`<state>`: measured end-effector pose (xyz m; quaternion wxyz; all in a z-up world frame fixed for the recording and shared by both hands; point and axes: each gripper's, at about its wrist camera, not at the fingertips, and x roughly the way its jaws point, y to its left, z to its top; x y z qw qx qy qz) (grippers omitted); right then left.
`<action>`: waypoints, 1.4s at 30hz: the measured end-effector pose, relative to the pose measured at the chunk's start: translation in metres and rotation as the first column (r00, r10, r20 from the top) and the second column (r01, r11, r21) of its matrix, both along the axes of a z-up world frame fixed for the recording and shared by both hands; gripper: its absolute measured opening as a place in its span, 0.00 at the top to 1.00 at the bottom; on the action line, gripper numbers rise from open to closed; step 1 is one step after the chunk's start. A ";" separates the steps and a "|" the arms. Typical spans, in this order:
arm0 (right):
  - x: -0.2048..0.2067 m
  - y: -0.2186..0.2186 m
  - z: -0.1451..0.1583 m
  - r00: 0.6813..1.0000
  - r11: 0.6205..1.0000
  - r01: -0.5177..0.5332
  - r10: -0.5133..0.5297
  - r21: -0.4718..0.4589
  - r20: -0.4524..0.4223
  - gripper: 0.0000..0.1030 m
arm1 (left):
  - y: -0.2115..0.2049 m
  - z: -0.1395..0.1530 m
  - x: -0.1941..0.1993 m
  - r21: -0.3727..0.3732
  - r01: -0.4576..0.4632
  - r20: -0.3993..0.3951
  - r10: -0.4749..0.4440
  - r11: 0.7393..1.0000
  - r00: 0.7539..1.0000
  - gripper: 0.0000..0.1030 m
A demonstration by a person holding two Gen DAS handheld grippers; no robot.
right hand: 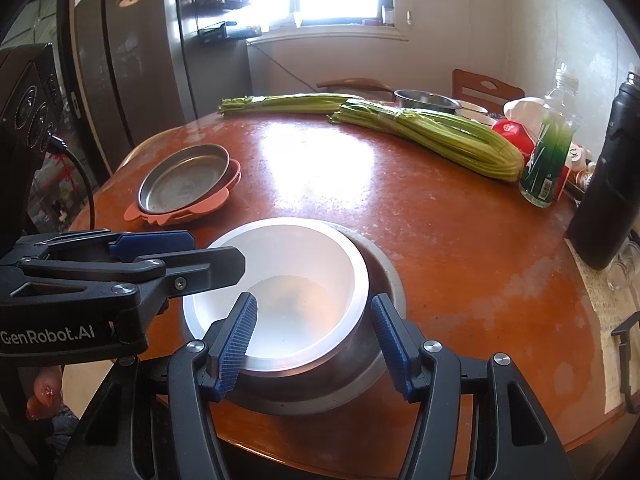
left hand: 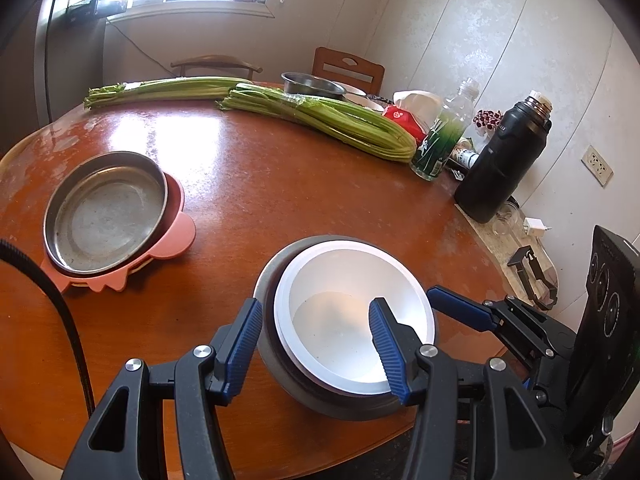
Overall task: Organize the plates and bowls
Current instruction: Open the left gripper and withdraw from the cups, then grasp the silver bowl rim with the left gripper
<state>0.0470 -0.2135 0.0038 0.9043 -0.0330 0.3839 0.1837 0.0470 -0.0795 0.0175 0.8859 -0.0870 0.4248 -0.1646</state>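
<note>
Your white bowl (left hand: 352,320) sits mouth-up, nested inside a steel bowl (left hand: 272,344), at the near edge of the round wooden table (left hand: 248,184); being round, it has no long axis. Your left gripper (left hand: 316,340) straddles the left rim of both bowls, one blue pad outside the steel wall and the other inside the white bowl; the jaws stand partly apart, and you cannot tell whether the pads press the rim. Your right gripper (right hand: 316,340) straddles the right rim in the same manner, left pad inside the white bowl, right pad outside the steel wall, contact likewise unclear.

To your left, a shallow steel plate (left hand: 106,216) lies flat on a pink plate (left hand: 176,236) with lobed edges, well apart from the bowls and close to the table's left edge. The middle of the table between the two stacks is bare wood.

Farther back lie two celery bundles (left hand: 320,118), their stalks running across the table. Along the right edge stand a clear bottle (left hand: 444,136), a black flask (left hand: 504,160) and a red packet (left hand: 400,116). Behind the celery sits another steel bowl (left hand: 312,82), with chairs (left hand: 346,68) against the wall
</note>
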 end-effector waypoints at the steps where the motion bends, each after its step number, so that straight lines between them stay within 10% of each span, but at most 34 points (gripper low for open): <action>1: 0.000 -0.001 0.001 1.000 1.000 0.003 -0.003 0.002 0.001 0.40 | 0.001 0.001 0.000 0.001 -0.004 0.004 0.004 1.000 1.000 0.46; 42: 0.022 -0.032 -0.025 0.981 0.982 0.111 -0.084 0.153 -0.176 0.30 | 0.000 -0.034 0.018 0.023 -0.023 -0.080 0.024 0.999 0.997 0.46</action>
